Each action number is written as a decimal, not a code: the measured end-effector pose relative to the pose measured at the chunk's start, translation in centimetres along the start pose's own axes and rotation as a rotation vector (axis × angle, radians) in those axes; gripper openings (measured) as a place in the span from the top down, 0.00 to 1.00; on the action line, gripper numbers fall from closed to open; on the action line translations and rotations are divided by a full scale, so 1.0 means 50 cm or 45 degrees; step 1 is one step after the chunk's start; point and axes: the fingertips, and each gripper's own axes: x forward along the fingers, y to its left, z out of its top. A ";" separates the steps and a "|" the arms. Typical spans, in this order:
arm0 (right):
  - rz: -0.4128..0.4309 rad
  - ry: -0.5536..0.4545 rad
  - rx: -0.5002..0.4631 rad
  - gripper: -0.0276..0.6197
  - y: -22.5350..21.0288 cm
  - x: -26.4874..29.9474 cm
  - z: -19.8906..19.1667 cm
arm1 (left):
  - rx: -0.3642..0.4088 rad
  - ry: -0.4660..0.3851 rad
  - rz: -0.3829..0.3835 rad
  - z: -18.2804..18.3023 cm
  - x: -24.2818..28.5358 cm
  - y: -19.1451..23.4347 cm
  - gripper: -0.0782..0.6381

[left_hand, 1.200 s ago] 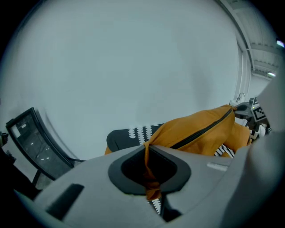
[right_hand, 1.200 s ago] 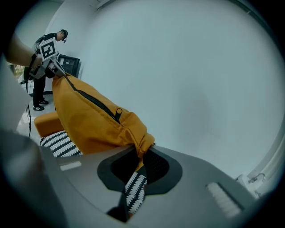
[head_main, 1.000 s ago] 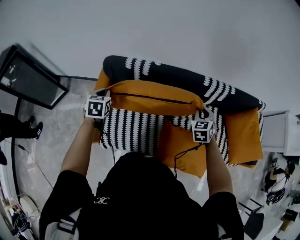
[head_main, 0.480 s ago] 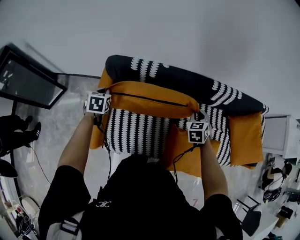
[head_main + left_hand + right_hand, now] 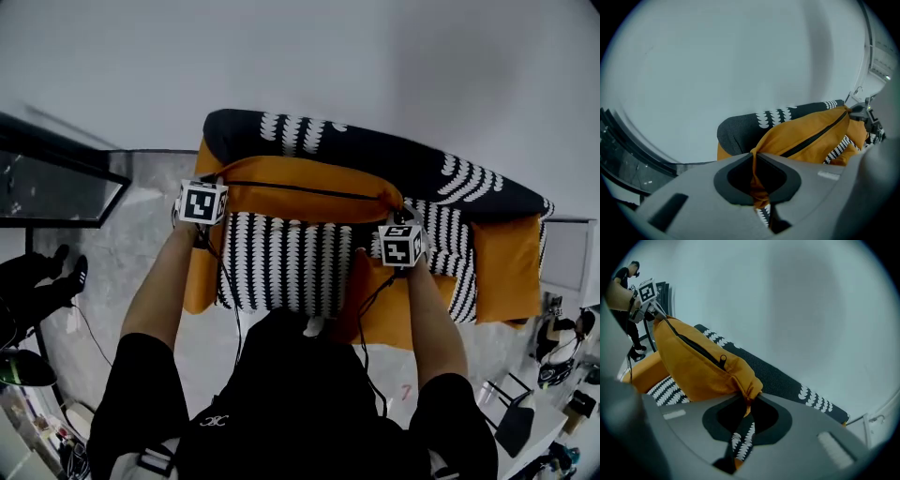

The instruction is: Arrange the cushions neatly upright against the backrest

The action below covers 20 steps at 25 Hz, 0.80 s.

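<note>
A large cushion (image 5: 309,195), orange along its zipped top and black-and-white patterned on the face toward me, hangs over the sofa seat in front of the dark patterned backrest (image 5: 375,155). My left gripper (image 5: 216,190) is shut on its left top corner. In the left gripper view the orange fabric (image 5: 806,136) is pinched between the left gripper's (image 5: 753,159) jaws. My right gripper (image 5: 399,217) is shut on the right top corner. The right gripper view shows the cushion's orange corner (image 5: 701,364) clamped by the right gripper (image 5: 746,401), with the backrest (image 5: 787,379) behind.
One orange cushion (image 5: 506,267) lies at the sofa's right end and another (image 5: 398,314) lies low on the seat under my right arm. A dark glass panel (image 5: 52,187) stands to the left, a person's legs (image 5: 33,291) near it. A white wall rises behind the sofa.
Both grippers, still holding the cushion's top corners, have carried it a little up and toward the backrest. The right gripper has risen more than the left.
</note>
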 end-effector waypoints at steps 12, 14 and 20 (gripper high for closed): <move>-0.013 0.049 -0.009 0.90 -0.027 0.178 0.063 | 0.066 0.060 0.004 0.067 0.166 0.045 0.86; -0.025 0.058 -0.022 0.90 -0.031 0.199 0.072 | 0.079 0.057 0.012 0.085 0.188 0.052 0.86; -0.032 0.077 -0.027 0.90 -0.025 0.247 0.084 | 0.087 0.032 0.019 0.113 0.244 0.073 0.86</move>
